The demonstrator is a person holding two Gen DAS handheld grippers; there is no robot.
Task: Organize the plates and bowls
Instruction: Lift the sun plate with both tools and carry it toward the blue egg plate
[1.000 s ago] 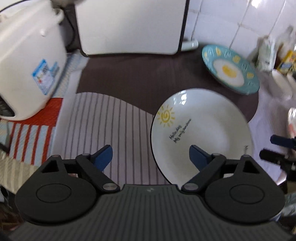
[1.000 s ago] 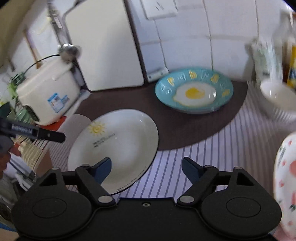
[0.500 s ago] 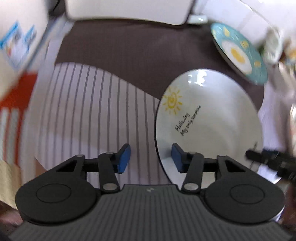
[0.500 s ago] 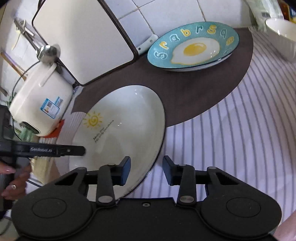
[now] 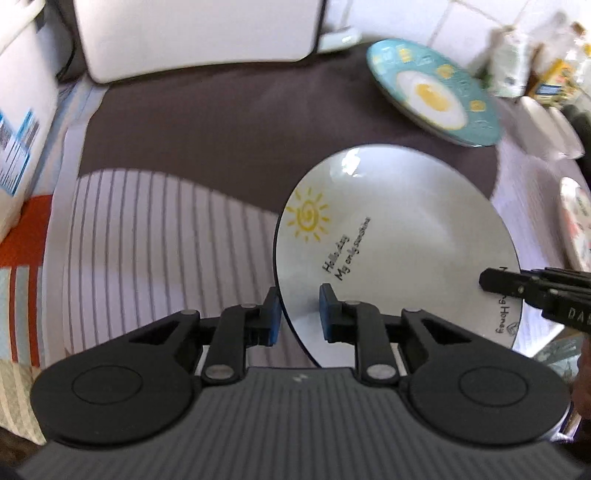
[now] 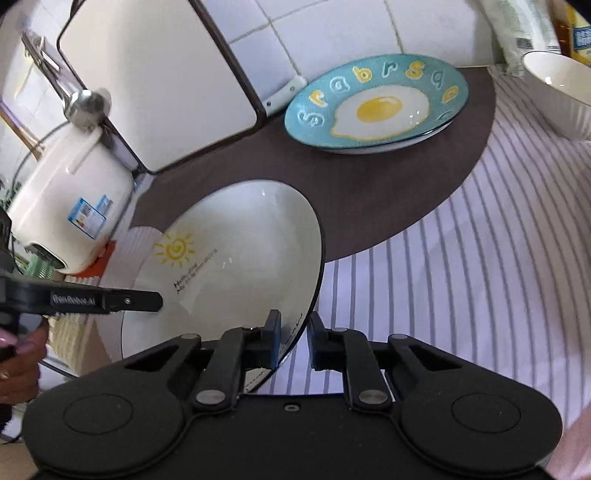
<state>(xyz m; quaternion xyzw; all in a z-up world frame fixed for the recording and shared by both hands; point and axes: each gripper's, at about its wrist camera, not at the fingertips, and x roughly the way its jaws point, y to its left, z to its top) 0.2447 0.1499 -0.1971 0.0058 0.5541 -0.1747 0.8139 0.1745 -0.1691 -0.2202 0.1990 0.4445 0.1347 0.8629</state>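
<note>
striped cloth w/ brown mat; tiled wall behind.

The table wears a striped cloth with a brown round mat; on the mat sit a white sun plate and a teal egg plate.
</note>
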